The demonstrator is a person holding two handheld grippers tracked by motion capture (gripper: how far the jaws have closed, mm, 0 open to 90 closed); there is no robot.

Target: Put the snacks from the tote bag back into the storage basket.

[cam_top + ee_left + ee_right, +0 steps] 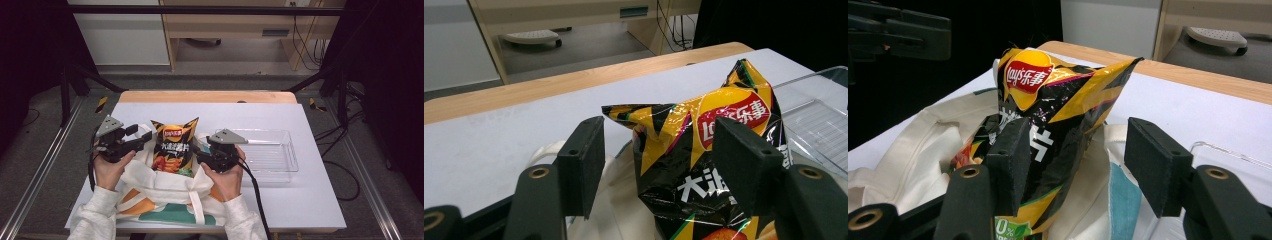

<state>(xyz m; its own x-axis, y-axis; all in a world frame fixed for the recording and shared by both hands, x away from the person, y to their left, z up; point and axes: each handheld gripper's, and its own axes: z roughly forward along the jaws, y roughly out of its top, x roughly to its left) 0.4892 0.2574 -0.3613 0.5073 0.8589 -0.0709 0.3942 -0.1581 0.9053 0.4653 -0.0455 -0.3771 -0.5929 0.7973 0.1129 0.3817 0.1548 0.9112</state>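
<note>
A glossy black-and-yellow crisp packet with a red logo (pixel 173 145) stands upright, slightly crumpled, its lower end inside the open mouth of a cream cloth tote bag (pixel 165 192) that lies flat at the table's near-left edge.

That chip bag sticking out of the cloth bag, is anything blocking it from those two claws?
Nothing visible does. The chip bag stands in the tote bag's mouth, with the left gripper and right gripper open at either side. The clear tray lies off to the right.
</note>
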